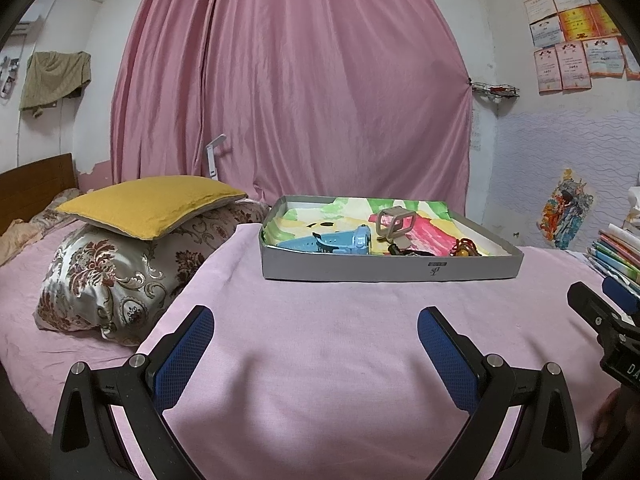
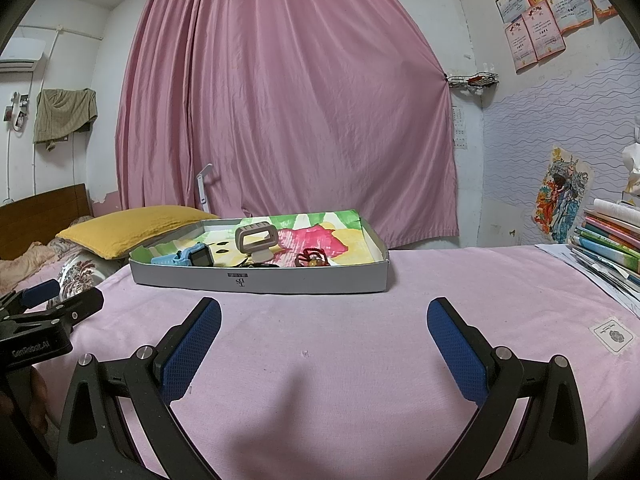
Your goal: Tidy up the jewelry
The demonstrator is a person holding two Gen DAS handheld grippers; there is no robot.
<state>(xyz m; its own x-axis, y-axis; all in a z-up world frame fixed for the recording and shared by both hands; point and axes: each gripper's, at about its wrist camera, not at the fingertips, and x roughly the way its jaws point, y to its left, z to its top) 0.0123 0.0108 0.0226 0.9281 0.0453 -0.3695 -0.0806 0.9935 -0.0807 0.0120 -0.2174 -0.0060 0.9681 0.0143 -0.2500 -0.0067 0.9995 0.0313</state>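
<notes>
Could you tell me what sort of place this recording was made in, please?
Most likely a bedroom in a home. The tray of jewelry sits on a bed under a pink sheet, with stacked pillows by a wooden headboard, and a pink curtain covers the wall behind.

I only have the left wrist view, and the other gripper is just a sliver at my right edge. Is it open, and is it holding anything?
Observer: The right gripper is open and empty, over the pink blanket, short of the box.
Operator: I see the blue watch side-on. Where is its screen?
Observer: The blue watch lies at the box's left end, and its dark screen faces the right gripper.
Operator: Is there anything on the blanket to that gripper's right?
Observer: A small white label on the blanket, in front of the stack of books.
</notes>
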